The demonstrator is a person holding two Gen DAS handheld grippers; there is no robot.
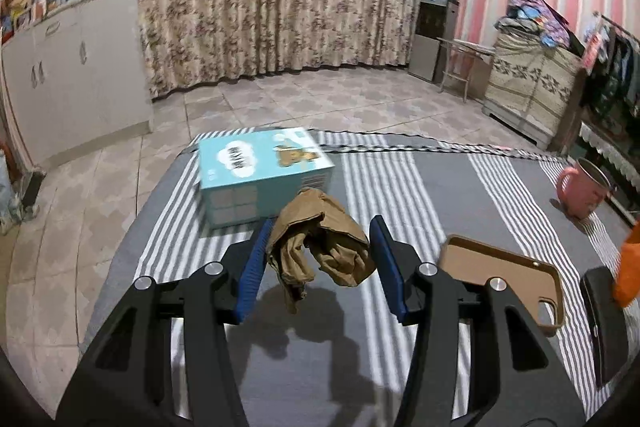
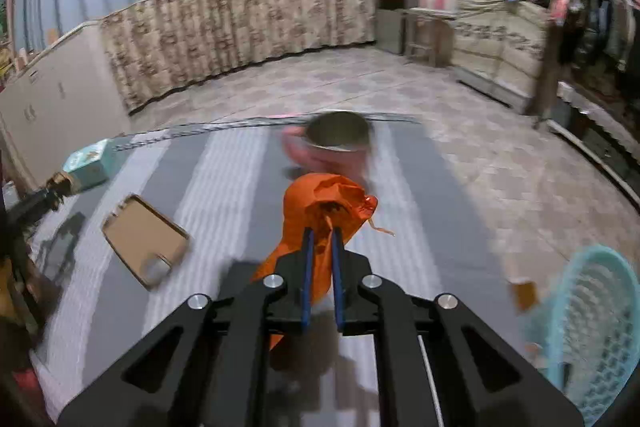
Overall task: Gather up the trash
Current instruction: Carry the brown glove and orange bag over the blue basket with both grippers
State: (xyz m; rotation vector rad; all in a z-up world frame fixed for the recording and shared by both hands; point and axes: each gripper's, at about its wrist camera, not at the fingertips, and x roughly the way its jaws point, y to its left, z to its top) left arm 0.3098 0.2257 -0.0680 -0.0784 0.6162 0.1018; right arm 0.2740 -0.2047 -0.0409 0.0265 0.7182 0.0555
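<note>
- Above a grey-and-white striped cloth-covered counter (image 1: 460,179), the left tongs (image 1: 318,259) grip a crumpled brown paper wad (image 1: 320,247), lifted clear for disposal.
- The right tongs (image 2: 322,267) are clenched on a crumpled orange plastic bag (image 2: 320,203), also raised.
- A turquoise mesh plastic basket (image 2: 592,327) sits near right, probably the bin.
- A tan phone case (image 1: 500,275) and pink mug (image 1: 580,187) lie untouched.

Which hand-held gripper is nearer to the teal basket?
Right. The right hand-held gripper, holding orange trash, has the teal basket just to its right. The left hand-held gripper is farther away, near the blue box.
</note>
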